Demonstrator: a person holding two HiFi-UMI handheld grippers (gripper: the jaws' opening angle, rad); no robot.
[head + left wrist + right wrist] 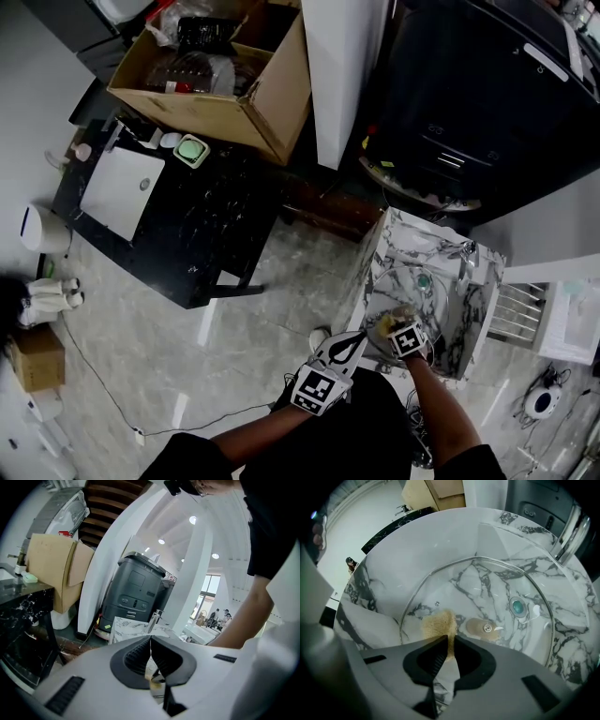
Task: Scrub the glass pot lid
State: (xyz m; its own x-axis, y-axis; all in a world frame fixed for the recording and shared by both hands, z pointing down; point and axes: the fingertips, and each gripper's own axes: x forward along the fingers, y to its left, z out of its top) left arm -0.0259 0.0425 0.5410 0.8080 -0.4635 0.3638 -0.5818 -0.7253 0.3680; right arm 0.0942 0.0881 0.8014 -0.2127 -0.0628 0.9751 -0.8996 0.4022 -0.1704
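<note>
The glass pot lid [497,588], steel-rimmed with a brown knob [486,628] at its middle, lies in the white marble sink [417,541]. My right gripper [449,641] is shut on a tan sponge [438,623] that presses on the glass left of the knob. In the head view the right gripper [389,323] is over the sink's near end [403,239]. My left gripper [358,344] is just left of it at the sink's near edge. In its own view the left gripper [150,641] is shut, with a thin glassy edge, apparently the lid's rim, between the pads.
A chrome faucet [571,524] stands at the sink's far right, and a teal drain plug [517,606] shows through the glass. A black marble table [197,234] with a cardboard box [234,103] is to the left; a dark grey machine [487,103] is behind the sink.
</note>
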